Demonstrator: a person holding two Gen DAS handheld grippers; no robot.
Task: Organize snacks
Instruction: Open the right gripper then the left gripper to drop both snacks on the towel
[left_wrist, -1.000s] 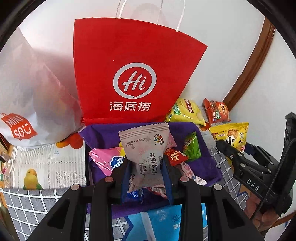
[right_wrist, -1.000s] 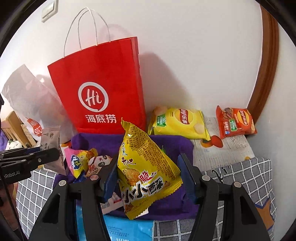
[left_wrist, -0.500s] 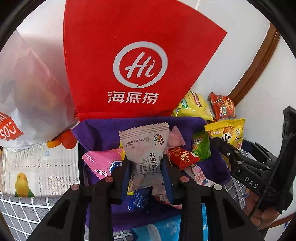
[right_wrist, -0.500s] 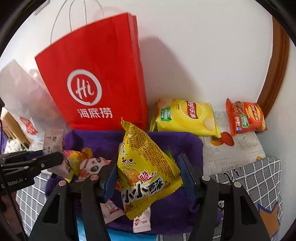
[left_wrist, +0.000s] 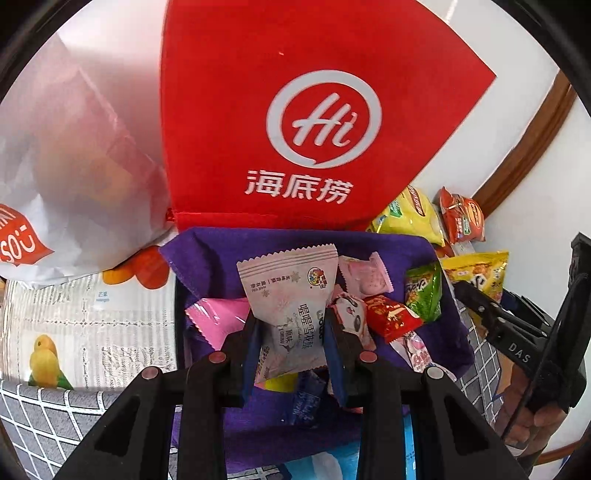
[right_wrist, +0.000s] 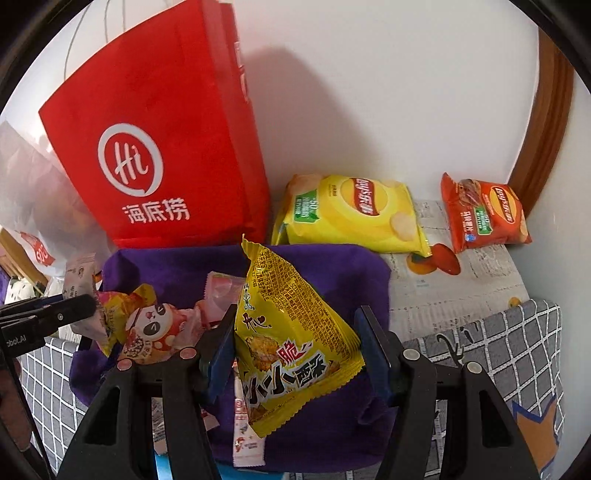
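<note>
Holding pale packet (left_wrist: 286, 314) tight in L gripper (left_wrist: 291, 354), mid frame, over purple bin (left_wrist: 295, 240). R gripper (right_wrist: 295, 354) half open, squeezing yellow bag (right_wrist: 291, 332). Prob light, crinkly, slippery; gripping low edges.

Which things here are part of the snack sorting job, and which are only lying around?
Job: pale pink packet in left gripper; yellow packet in right gripper; purple bin.

Lying about: red bag; white bag.
</note>
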